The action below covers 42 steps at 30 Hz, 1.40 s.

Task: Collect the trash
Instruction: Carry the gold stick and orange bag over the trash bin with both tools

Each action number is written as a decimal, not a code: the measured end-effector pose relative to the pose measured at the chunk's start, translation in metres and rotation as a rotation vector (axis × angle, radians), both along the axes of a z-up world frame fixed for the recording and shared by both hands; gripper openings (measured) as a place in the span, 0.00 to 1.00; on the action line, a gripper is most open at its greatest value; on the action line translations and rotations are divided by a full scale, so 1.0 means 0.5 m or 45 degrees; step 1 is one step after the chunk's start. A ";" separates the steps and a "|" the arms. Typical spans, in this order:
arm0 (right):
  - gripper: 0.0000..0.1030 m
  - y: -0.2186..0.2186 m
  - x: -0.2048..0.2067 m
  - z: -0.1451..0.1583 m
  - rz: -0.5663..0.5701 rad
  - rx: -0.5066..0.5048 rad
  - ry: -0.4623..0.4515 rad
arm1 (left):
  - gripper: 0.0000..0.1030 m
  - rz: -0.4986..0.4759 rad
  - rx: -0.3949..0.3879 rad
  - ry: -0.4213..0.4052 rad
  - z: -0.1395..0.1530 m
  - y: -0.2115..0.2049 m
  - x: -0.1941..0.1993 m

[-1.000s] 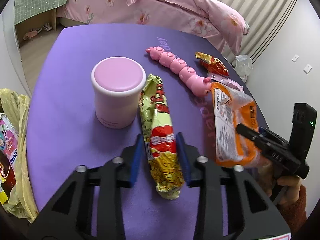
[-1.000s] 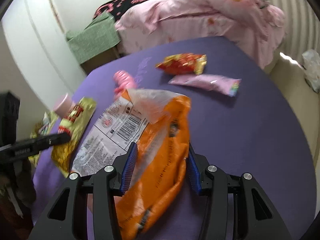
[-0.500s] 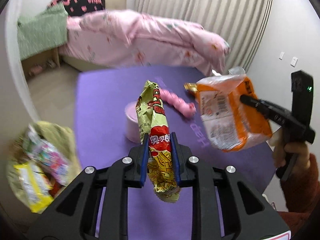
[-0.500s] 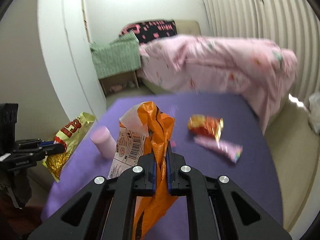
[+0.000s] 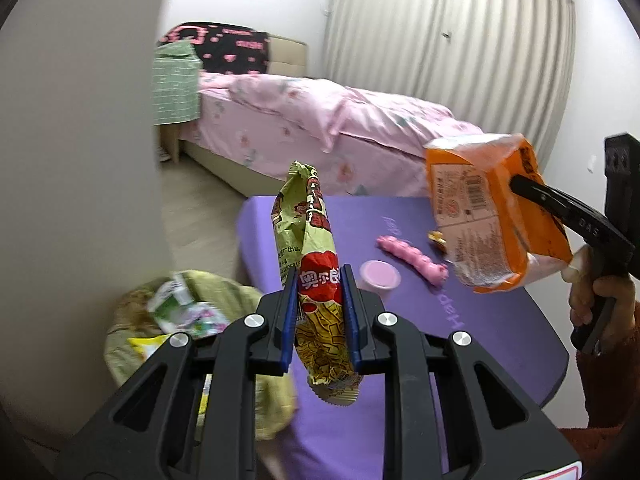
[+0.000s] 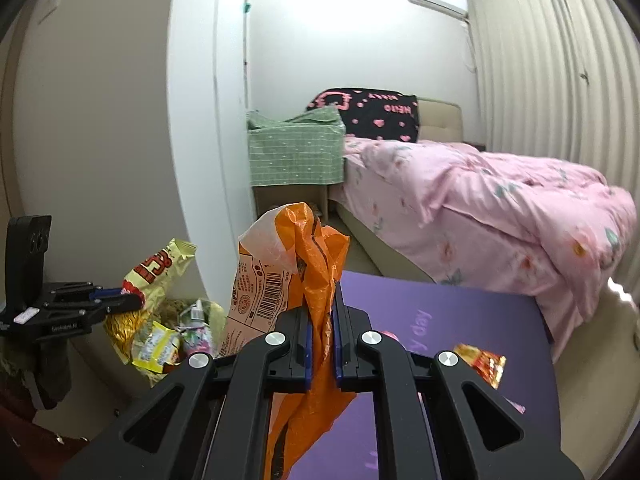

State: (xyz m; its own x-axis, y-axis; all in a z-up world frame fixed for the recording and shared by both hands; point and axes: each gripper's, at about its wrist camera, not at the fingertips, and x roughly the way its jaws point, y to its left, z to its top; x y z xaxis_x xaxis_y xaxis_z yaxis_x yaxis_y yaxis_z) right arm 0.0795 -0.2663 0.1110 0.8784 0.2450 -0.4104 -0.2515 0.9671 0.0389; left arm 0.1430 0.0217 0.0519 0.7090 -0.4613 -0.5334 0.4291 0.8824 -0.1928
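My left gripper (image 5: 319, 308) is shut on a green and red snack wrapper (image 5: 310, 256) and holds it in the air above the left edge of the purple table (image 5: 500, 332). It also shows in the right wrist view (image 6: 154, 280). My right gripper (image 6: 321, 344) is shut on an orange plastic bag (image 6: 316, 280), held high over the table; it also shows in the left wrist view (image 5: 492, 216). A yellow-green trash bag (image 5: 224, 292) with several wrappers sits on the floor left of the table (image 6: 180, 332).
On the table stand a pink cup (image 5: 379, 274) and a pink caterpillar toy (image 5: 414, 258). A red and gold wrapper (image 6: 482, 362) lies on the table. A bed with a pink duvet (image 5: 340, 120) is behind. A white wall (image 5: 80, 160) is at left.
Both grippers shut on their wrappers, lifted them off the table and have risen higher. The left one has swung left toward the trash bag.
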 end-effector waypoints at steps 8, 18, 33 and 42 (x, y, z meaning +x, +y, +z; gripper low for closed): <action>0.08 0.051 0.030 -0.012 0.043 -0.016 0.030 | 0.19 0.143 -0.143 0.081 -0.039 0.155 0.026; 0.08 0.063 0.066 -0.051 0.040 -0.030 0.100 | 0.19 0.262 -0.092 0.308 -0.217 0.204 0.109; 0.08 0.075 0.105 -0.109 0.042 -0.038 0.194 | 0.16 0.238 0.114 0.535 -0.372 0.105 0.231; 0.08 0.106 0.116 -0.114 0.065 -0.037 0.206 | 0.41 0.203 -0.058 0.463 -0.295 0.155 0.182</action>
